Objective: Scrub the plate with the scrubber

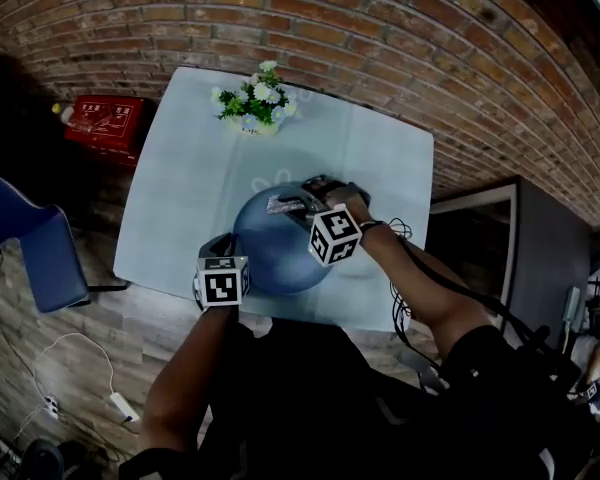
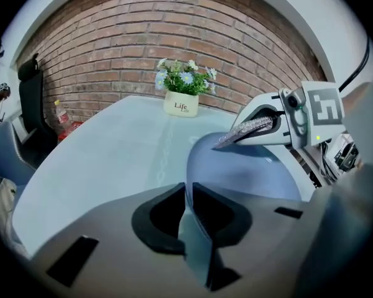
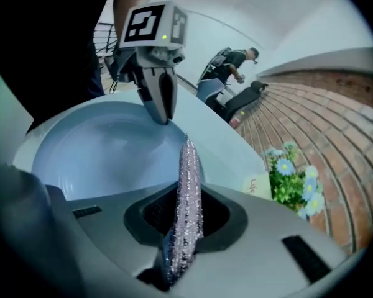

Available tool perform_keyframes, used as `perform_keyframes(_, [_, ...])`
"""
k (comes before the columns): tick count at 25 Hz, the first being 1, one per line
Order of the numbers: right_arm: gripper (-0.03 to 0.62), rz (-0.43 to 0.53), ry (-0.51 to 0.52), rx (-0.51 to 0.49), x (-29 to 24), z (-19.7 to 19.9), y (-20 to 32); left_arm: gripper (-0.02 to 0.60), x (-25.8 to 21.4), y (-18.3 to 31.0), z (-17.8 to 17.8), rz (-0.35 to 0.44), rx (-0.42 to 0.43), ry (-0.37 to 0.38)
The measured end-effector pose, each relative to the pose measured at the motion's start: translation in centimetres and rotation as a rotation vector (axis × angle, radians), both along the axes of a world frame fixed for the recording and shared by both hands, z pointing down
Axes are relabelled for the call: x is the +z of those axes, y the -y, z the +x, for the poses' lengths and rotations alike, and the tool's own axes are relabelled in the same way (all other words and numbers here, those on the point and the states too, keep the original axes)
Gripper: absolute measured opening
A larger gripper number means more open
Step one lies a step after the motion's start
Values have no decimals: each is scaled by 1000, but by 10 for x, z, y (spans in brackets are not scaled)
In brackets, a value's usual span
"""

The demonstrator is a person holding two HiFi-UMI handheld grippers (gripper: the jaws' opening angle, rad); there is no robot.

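A pale blue plate (image 1: 270,248) is held tilted over the near part of the table. My left gripper (image 1: 223,251) is shut on the plate's near left rim (image 2: 188,228), which runs between its jaws. My right gripper (image 1: 302,204) is shut on a flat silvery scrubber (image 3: 188,210) that sticks out over the plate's bowl (image 3: 99,157). In the left gripper view the scrubber (image 2: 245,131) hangs just above the plate's far rim (image 2: 236,166); whether it touches the plate I cannot tell. The left gripper (image 3: 160,107) shows across the plate in the right gripper view.
The plate is over a light blue table (image 1: 190,168). A white pot of flowers (image 1: 255,103) stands at the table's far edge. A blue chair (image 1: 35,248) and a red box (image 1: 105,120) are left of the table, against a brick wall (image 1: 380,38). A person (image 3: 233,64) stands in the distance.
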State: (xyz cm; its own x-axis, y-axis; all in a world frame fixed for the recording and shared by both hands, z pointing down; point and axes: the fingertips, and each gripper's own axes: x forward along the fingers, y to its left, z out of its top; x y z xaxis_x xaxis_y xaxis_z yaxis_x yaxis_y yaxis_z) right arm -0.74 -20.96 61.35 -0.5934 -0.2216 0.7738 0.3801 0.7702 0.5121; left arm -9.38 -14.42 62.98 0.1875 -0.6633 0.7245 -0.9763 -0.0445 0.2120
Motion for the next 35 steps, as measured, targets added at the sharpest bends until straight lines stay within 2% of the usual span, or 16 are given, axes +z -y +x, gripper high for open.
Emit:
perform_keyframes(5, [61,155,-23,-180,9,-6,-4,45,-2,0,-1,3,-37,11])
perform_keyframes(10, [61,151,-102,-195,27,9,-9,44,1,-2,-3,5,-33,41])
perform_keyframes(18, [63,74,-178,-11,41,30,-7,43,2,-3,-2,1,-31,32])
perform_keyframes(25, [63,-12,-223,189,46,48,-11,44,3,-3,-1,-3,0,25])
perform_keyframes(35, [63,-108,-246,414,46,72,-24,46,5,-1,-2,-8,38,-9])
